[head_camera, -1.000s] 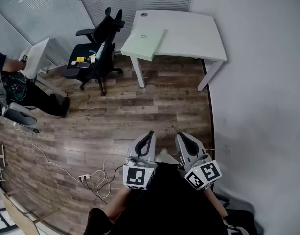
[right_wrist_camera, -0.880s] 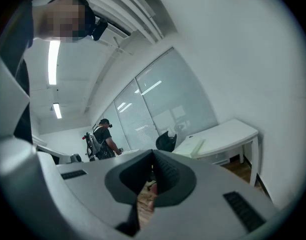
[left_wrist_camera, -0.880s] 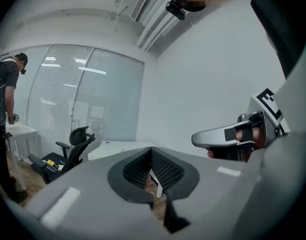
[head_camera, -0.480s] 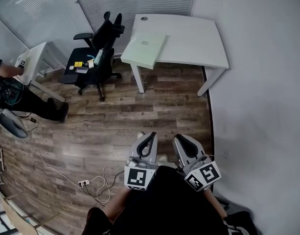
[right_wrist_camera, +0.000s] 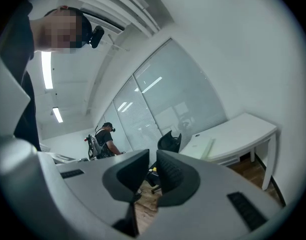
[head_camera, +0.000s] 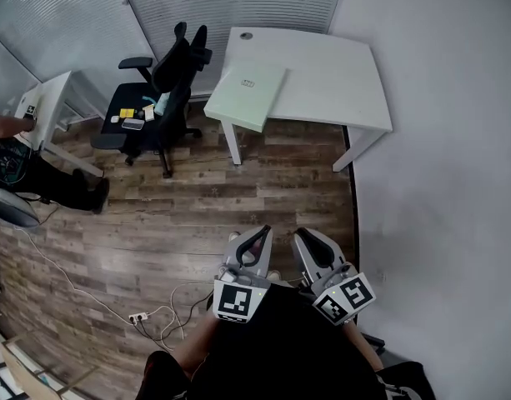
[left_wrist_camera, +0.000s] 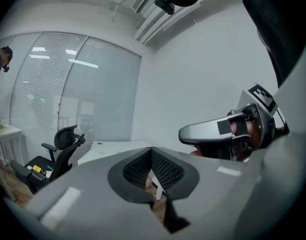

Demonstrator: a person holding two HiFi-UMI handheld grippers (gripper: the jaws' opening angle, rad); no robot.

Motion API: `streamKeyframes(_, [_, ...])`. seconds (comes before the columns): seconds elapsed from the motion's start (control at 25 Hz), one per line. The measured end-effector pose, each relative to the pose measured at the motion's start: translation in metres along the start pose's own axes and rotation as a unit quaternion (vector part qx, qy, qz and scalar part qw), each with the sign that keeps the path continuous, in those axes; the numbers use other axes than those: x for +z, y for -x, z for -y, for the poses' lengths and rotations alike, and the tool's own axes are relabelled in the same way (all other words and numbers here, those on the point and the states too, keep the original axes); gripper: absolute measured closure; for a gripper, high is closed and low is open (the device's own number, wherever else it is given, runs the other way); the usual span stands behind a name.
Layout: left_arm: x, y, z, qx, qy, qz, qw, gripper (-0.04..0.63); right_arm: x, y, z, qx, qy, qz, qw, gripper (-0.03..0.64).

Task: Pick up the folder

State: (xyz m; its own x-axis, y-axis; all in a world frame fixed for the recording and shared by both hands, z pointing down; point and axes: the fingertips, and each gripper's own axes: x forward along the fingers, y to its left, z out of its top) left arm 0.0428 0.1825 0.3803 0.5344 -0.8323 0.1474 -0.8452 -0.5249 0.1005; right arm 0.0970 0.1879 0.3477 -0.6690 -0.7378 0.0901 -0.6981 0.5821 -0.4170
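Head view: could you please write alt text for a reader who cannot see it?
A pale green folder lies on the left corner of a white desk, across a wooden floor from two grippers at the bottom. The left gripper is shut; the right gripper's jaws are opening, empty. A black chair stands beside the desk.

A white desk (head_camera: 338, 65) stands in the corner against the white wall (head_camera: 447, 157), with a cable hole (head_camera: 247, 35) near its back edge. Just left of it, a black office chair (head_camera: 167, 69) carries small items (head_camera: 132, 117) on its seat (one is yellow). A power strip (head_camera: 138, 316) and loose cables (head_camera: 173, 311) lie on the wood floor (head_camera: 238, 198). A person (head_camera: 30, 161) is at a second white desk (head_camera: 47, 107), far left.
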Motion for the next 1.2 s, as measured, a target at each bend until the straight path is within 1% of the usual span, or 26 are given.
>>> streamKeyframes(0.12, [0.004,-0.007,-0.017,0.002,0.007,0.006,1.0,0.591,0.002,-0.02,0.006,-0.007,-0.002,-0.003,1.0,0.58])
streamKeyframes(0.24, [0.009,-0.01,-0.04,0.008,0.033,0.009,0.9994,0.591,0.003,-0.041,0.006,-0.008,-0.003,-0.007,1.0,0.58])
streamKeyframes(0.36, [0.014,-0.013,-0.062,0.008,0.041,0.015,0.999,0.591,0.004,-0.062,0.003,-0.006,-0.002,-0.012,1.0,0.58])
streamKeyframes(0.6, [0.025,-0.022,-0.096,-0.009,0.032,0.038,0.9987,0.591,0.001,-0.101,-0.002,0.001,-0.016,-0.019,1.0,0.58])
streamKeyframes(0.72, [0.033,-0.022,-0.115,-0.018,0.021,0.046,0.9985,0.591,-0.001,-0.123,-0.003,-0.006,-0.031,-0.018,0.999,0.58])
streamKeyframes(0.84, [0.037,-0.021,-0.134,-0.02,0.012,0.044,0.9987,0.591,-0.001,-0.143,-0.004,-0.013,-0.048,-0.012,0.999,0.58])
streamKeyframes(0.92, [0.036,-0.022,-0.147,-0.019,0.015,0.041,0.9989,0.591,-0.001,-0.154,-0.007,-0.016,-0.051,-0.004,0.999,0.58])
streamKeyframes(1.04, [0.037,-0.023,-0.162,-0.028,0.026,0.042,0.9984,0.591,-0.001,-0.169,-0.014,-0.02,-0.056,0.0,0.998,0.58])
streamKeyframes(1.2, [0.037,-0.024,-0.166,-0.036,0.032,0.038,0.9981,0.591,-0.007,-0.175,-0.01,-0.031,-0.073,-0.009,0.997,0.577])
